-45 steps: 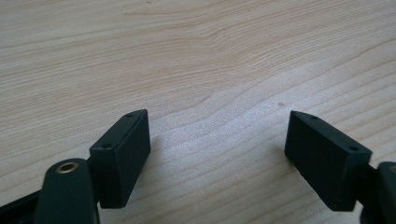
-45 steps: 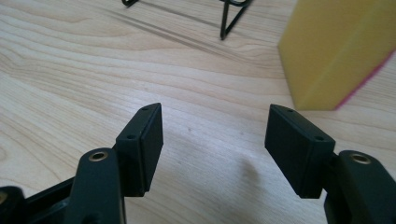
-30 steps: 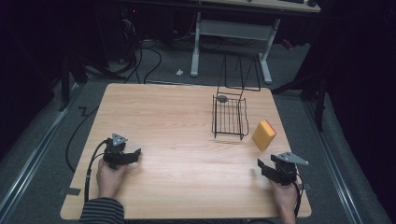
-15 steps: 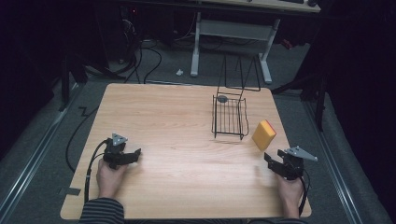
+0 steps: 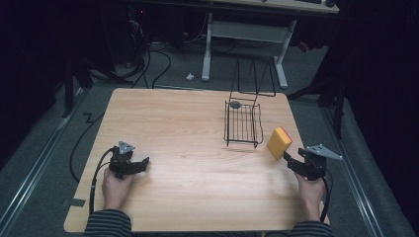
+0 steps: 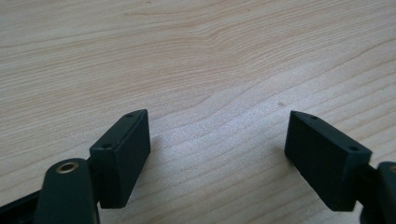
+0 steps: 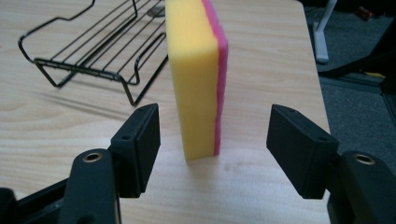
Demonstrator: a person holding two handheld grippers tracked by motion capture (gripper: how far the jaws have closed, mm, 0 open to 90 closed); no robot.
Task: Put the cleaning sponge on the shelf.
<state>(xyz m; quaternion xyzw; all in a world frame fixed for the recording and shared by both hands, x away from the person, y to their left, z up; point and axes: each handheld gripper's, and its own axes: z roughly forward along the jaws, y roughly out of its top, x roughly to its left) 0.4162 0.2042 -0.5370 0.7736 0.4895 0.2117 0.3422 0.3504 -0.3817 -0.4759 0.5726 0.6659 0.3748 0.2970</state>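
The right gripper (image 5: 293,161) has crept forward along the right edge of the table over the last second, and its jaws now stand wide apart on either side of the sponge (image 7: 197,79), neither pad touching it yet; from the right gripper view the yellow block with its pink scouring face stands upright on a narrow edge, squarely in the gap. I'd judge the approach finished and the squeeze next; a light pinch should do, since foam gives. The left gripper (image 5: 140,163) has not stirred; it rests low at the near left, its jaws (image 6: 121,156) likewise spread over bare wood, holding nothing.

Counting outward: two grippers; one sponge, just right of the rack; one black wire dish rack (image 5: 242,123) with a tall looped handle behind; one small grey round thing (image 5: 235,104) at its far end, too small to name; one wooden table (image 5: 188,138).
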